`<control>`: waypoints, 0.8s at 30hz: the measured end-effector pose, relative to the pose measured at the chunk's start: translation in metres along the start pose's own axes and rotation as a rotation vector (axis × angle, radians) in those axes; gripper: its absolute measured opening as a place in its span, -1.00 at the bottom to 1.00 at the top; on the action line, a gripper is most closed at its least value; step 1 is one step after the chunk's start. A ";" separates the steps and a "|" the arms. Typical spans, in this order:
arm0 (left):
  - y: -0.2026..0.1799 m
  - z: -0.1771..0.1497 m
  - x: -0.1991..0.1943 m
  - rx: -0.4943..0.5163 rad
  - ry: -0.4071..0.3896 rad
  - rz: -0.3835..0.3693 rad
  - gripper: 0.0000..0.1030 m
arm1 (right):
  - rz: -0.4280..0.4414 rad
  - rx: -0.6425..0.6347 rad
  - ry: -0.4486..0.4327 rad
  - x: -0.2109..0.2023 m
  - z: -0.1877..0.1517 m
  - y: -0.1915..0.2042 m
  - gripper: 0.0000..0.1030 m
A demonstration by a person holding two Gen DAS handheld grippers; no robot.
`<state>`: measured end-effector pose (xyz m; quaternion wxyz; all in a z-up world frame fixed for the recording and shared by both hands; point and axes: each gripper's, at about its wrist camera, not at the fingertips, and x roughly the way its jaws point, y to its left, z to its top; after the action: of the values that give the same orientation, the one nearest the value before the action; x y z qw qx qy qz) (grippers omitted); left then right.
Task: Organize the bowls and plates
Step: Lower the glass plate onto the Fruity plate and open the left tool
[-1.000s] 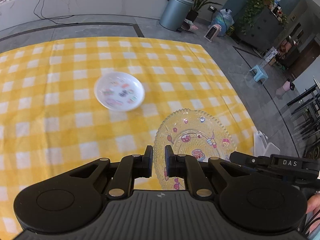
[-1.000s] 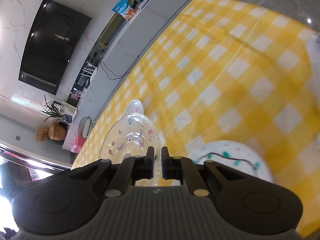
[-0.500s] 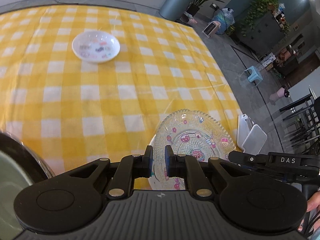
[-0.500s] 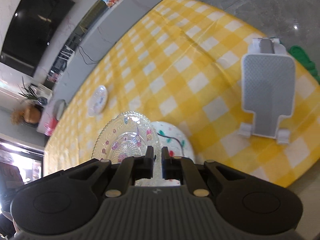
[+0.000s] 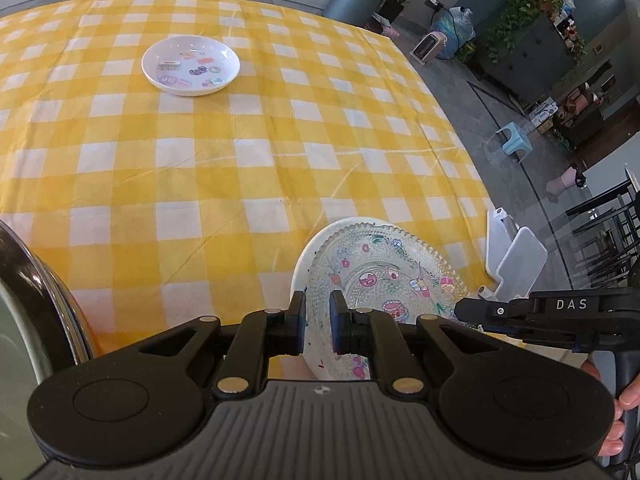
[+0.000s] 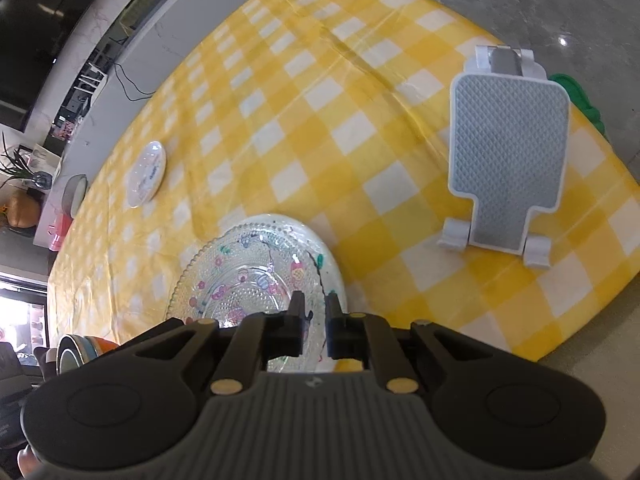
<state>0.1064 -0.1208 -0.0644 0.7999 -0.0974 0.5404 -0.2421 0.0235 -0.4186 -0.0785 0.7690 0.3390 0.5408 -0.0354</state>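
A clear glass plate point(image 5: 384, 276) with cartoon stickers lies on top of a white patterned plate point(image 5: 308, 256) on the yellow checked tablecloth. My left gripper point(image 5: 318, 312) is shut on the glass plate's near rim. My right gripper point(image 6: 314, 314) is shut on the same glass plate point(image 6: 244, 280) at its other side; the white plate point(image 6: 332, 276) shows under it. A small white bowl point(image 5: 191, 65) with stickers sits far back on the cloth, also in the right wrist view point(image 6: 147, 173).
A grey and white stand point(image 6: 506, 160) lies near the table's right edge; it also shows in the left wrist view point(image 5: 516, 264). A dark-rimmed stack of bowls point(image 5: 28, 304) is at the left, also in the right view point(image 6: 76, 350). The table edge drops to the floor on the right.
Both grippers carried the glass plate toward the table's near right corner and lowered it over the white patterned plate. The small white bowl now lies farther away.
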 end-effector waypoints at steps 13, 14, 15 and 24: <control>-0.004 -0.003 0.006 0.034 0.011 0.036 -0.75 | -0.060 -0.030 0.014 0.007 0.002 0.008 -0.81; -0.004 -0.003 0.006 0.038 0.009 0.041 -0.75 | -0.062 -0.032 0.011 0.007 0.002 0.008 -0.81; -0.005 -0.003 0.006 0.040 0.006 0.048 -0.75 | -0.064 -0.035 0.009 0.008 0.002 0.010 -0.81; -0.014 -0.008 0.007 0.112 -0.020 0.124 -0.75 | -0.122 -0.121 -0.025 0.010 -0.004 0.025 -0.80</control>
<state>0.0976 -0.1357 -0.0672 0.8230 -0.0211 0.5228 -0.2211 0.0350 -0.3937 -0.0754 0.7913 0.2577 0.5518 -0.0538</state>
